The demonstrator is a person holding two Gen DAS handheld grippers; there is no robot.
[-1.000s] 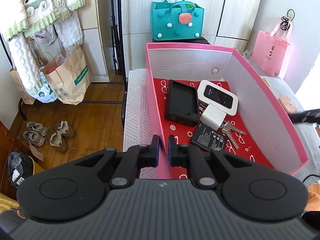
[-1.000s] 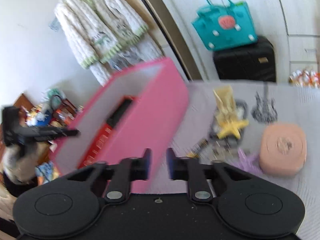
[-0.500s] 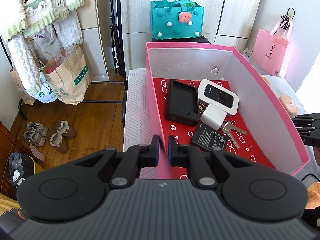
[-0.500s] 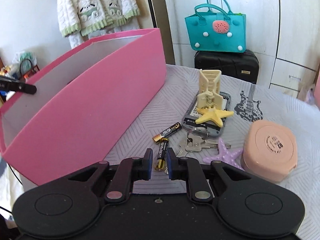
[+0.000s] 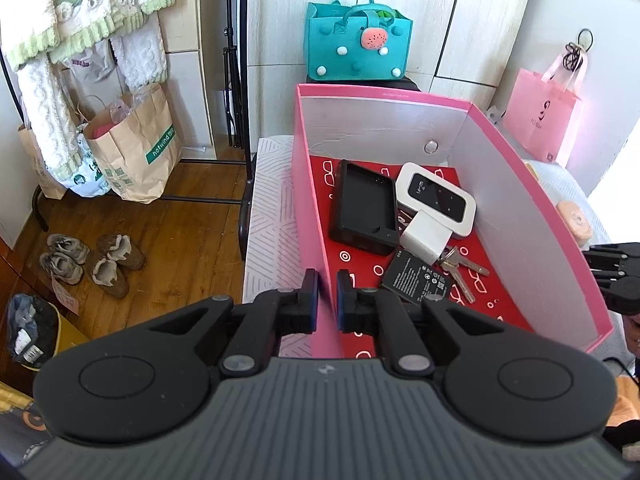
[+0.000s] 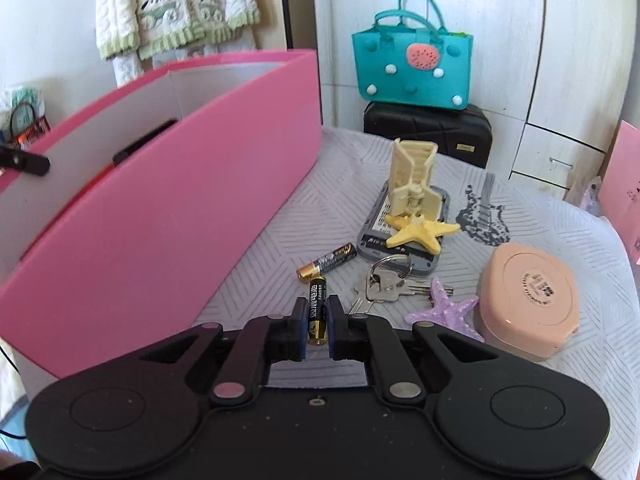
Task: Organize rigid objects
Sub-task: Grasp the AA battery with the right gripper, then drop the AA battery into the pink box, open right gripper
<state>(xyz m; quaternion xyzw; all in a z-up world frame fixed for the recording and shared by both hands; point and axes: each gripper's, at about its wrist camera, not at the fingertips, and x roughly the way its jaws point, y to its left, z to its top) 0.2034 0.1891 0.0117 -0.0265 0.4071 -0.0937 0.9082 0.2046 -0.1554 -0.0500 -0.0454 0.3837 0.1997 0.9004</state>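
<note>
My left gripper (image 5: 327, 294) is shut on the left wall of the pink box (image 5: 310, 208). The box holds a black case (image 5: 366, 208), a white router (image 5: 438, 198), a white charger (image 5: 426, 236), a flat battery (image 5: 418, 282) and keys (image 5: 460, 266). My right gripper (image 6: 317, 322) hangs narrowly open over a black-and-gold battery (image 6: 317, 300) on the bed, right of the box (image 6: 160, 208); whether its pads touch the battery I cannot tell. A second battery (image 6: 330, 260), keys (image 6: 382, 286), yellow starfish (image 6: 420, 232), purple starfish (image 6: 444, 308), cream clip (image 6: 414, 184) and pink round case (image 6: 528, 296) lie nearby.
A grey phone-like device (image 6: 400, 240) lies under the clip and yellow starfish. A teal bag (image 6: 412, 66) stands on a black case (image 6: 428, 132) behind the bed. Left of the bed are wooden floor, shoes (image 5: 92, 260) and paper bags (image 5: 136, 144).
My right gripper has swung from the box side down towards the loose items and come in over the near battery. My left gripper has stayed on the box wall.
</note>
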